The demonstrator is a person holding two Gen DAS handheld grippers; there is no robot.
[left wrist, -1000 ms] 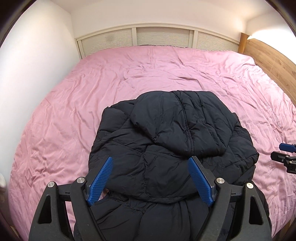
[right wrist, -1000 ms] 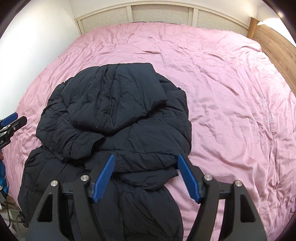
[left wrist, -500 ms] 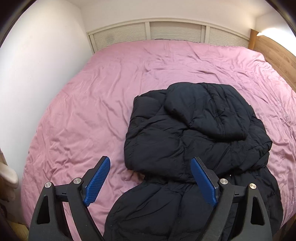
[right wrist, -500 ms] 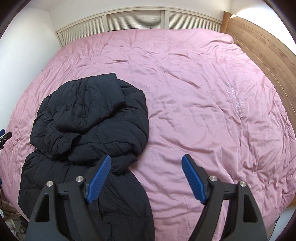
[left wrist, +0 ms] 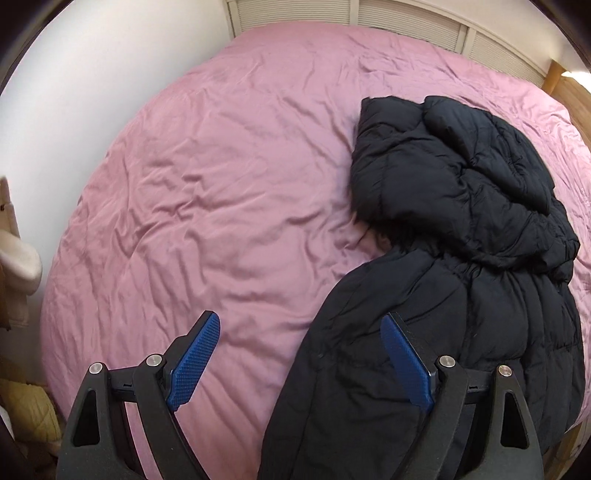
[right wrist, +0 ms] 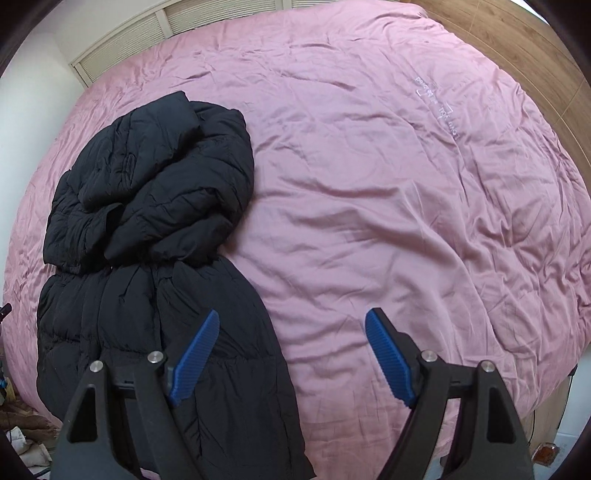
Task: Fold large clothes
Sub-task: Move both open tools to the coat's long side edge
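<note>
Black puffer coat lies on the pink bed cover, near the foot edge and off to one side, most of the bed bare beyond it. Top half, hood and sleeves look doubled back over the chest into a thick lump; lower half runs flat toward the edge, so it reads as half folded, one more fold to go. Fabric is quilted, matte, puffy; I'd expect it to spring back unless pressed. Left tool hangs above the coat's left hem edge, jaws spread wide, nothing between them, one pad over pink cover and one over black. Right tool mirrors it over the right hem edge, jaws opening, nothing between them. That straddle looks deliberate: each tool lined up on a bottom corner, probably to pinch and carry the hem up over the lump. Slatted headboard at far end.
</note>
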